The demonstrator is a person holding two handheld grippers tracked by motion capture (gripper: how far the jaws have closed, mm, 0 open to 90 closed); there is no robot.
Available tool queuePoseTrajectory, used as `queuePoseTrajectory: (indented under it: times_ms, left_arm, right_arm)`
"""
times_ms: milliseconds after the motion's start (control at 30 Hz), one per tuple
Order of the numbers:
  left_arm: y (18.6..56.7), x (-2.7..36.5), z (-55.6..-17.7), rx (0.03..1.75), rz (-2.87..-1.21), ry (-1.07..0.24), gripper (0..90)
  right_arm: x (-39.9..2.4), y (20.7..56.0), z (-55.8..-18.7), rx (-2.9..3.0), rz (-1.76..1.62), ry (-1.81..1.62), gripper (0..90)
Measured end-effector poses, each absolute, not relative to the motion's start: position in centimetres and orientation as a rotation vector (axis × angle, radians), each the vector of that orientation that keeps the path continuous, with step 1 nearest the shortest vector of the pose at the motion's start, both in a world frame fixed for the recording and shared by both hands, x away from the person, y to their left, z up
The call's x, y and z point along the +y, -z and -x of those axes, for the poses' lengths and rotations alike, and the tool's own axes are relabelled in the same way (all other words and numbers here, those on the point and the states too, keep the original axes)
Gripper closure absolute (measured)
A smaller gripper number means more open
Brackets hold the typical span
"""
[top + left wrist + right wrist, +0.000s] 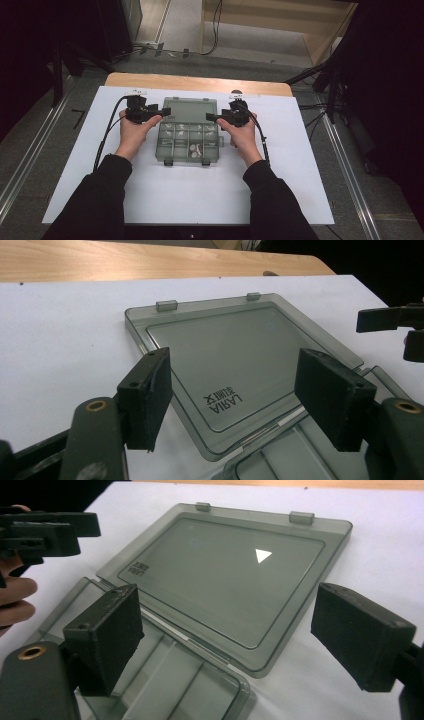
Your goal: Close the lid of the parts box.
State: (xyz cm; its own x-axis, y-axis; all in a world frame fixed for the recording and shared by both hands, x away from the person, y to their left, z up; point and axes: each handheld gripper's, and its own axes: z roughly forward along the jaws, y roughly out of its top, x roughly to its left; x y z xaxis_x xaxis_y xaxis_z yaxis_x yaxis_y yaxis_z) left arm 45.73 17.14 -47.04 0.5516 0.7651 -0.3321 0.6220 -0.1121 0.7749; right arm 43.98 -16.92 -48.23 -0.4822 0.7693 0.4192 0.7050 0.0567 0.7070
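Box (189,142) lying open, lid (190,110) flat behind; left gripper (161,111) and right gripper (211,117) beside lid, both gaping, holding nothing.

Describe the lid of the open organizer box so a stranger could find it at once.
On the white sheet covering the table lies a smoky transparent organizer box. Its lid lies flat, hinged open on the far side. Unlike the divided tray, it is one smooth panel with two latch tabs.

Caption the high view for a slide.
Both claws, left claw and right claw, open beside the compartment box, its lid laid flat open.
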Motion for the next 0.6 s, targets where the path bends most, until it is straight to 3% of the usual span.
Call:
queuePoseTrajectory:
  times_ms: [333,600]
  left_arm:
    - [47.9,16.7,-46.2,1.199,-1.809,-0.16,37.1]
    - [48.6,16.5,-46.4,1.257,-1.814,-0.124,40.9]
  right_arm:
    - [-16.8,48.8,-44.5,2.225,-1.641,-1.363,24.5]
    - [-16.9,49.5,-44.8,2.215,-1.698,-1.337,28.1]
